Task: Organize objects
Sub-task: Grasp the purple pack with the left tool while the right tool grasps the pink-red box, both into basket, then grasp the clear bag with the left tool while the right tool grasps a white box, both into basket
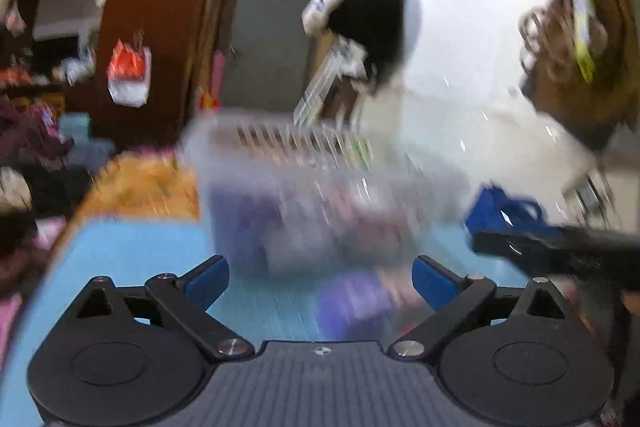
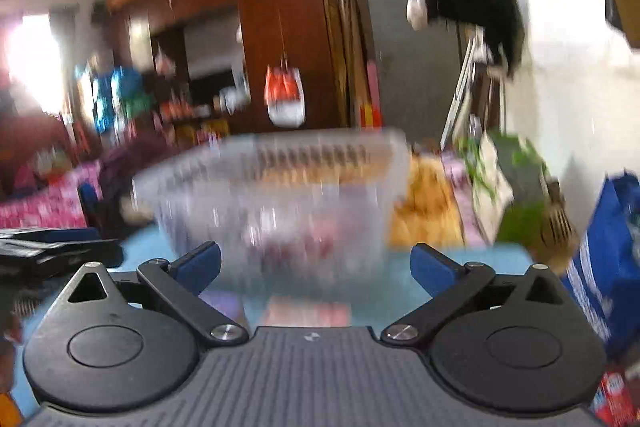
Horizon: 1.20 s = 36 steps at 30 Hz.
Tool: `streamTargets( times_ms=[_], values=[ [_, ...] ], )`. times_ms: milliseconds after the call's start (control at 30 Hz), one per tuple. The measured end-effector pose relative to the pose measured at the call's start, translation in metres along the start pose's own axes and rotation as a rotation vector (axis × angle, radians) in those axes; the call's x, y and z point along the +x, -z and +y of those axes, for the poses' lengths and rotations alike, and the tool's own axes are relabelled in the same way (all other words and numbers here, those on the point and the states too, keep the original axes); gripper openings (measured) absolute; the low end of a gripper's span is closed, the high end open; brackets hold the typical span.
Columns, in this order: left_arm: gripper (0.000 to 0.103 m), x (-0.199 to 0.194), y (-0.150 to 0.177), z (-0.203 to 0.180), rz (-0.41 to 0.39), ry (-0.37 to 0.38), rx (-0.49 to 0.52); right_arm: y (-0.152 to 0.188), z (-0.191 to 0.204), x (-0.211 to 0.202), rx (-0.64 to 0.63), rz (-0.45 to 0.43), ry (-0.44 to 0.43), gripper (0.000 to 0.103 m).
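Both views are blurred by motion. A clear plastic basket (image 1: 304,195) with a slotted rim stands on the light blue table (image 1: 132,255), holding purple and reddish packets. My left gripper (image 1: 320,281) faces it from just in front, blue-padded jaws wide apart with nothing between them. In the right wrist view the same basket (image 2: 280,199) stands ahead of my right gripper (image 2: 316,267), which is also open and empty. A purple packet (image 1: 356,303) and a red-and-white packet (image 2: 306,313) lie flat on the table by the grippers. The other gripper shows at each view's edge.
A blue bag (image 2: 608,259) stands at the right of the table, with a green and white bag (image 2: 508,187) behind it. An orange patterned cloth (image 1: 140,187) lies beyond the table. A dark red cupboard (image 2: 280,27), hanging clothes (image 1: 368,7) and cluttered shelves fill the background.
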<state>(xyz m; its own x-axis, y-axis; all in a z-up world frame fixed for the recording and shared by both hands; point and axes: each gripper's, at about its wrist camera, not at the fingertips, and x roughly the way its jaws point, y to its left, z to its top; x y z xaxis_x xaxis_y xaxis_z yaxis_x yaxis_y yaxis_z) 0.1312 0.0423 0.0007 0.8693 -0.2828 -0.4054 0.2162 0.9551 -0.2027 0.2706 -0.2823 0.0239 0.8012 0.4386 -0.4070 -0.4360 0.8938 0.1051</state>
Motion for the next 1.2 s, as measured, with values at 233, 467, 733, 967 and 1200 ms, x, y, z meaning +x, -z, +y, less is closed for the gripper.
streamTargets(
  times_ms=[233,467,733,967,1200],
  values=[
    [0.098,0.005,0.04,-0.016,0.105,0.055,0.049,0.009,0.005,0.043,0.018,0.178,-0.026,0.082],
    [0.096,0.012,0.046,-0.021,0.135,0.043,0.06,0.017,0.01,0.064,0.01,0.245,-0.04,0.082],
    [0.075,0.013,0.051,-0.033,0.135,-0.008,0.13,0.022,0.007,0.055,0.022,0.176,-0.034,0.079],
    [0.075,0.014,0.053,-0.046,0.131,-0.037,0.205,0.019,0.004,0.048,0.04,0.121,-0.023,0.079],
    [0.06,0.008,0.054,-0.043,0.085,-0.046,0.188,0.018,0.005,0.042,0.038,0.083,-0.023,0.079]
  ],
)
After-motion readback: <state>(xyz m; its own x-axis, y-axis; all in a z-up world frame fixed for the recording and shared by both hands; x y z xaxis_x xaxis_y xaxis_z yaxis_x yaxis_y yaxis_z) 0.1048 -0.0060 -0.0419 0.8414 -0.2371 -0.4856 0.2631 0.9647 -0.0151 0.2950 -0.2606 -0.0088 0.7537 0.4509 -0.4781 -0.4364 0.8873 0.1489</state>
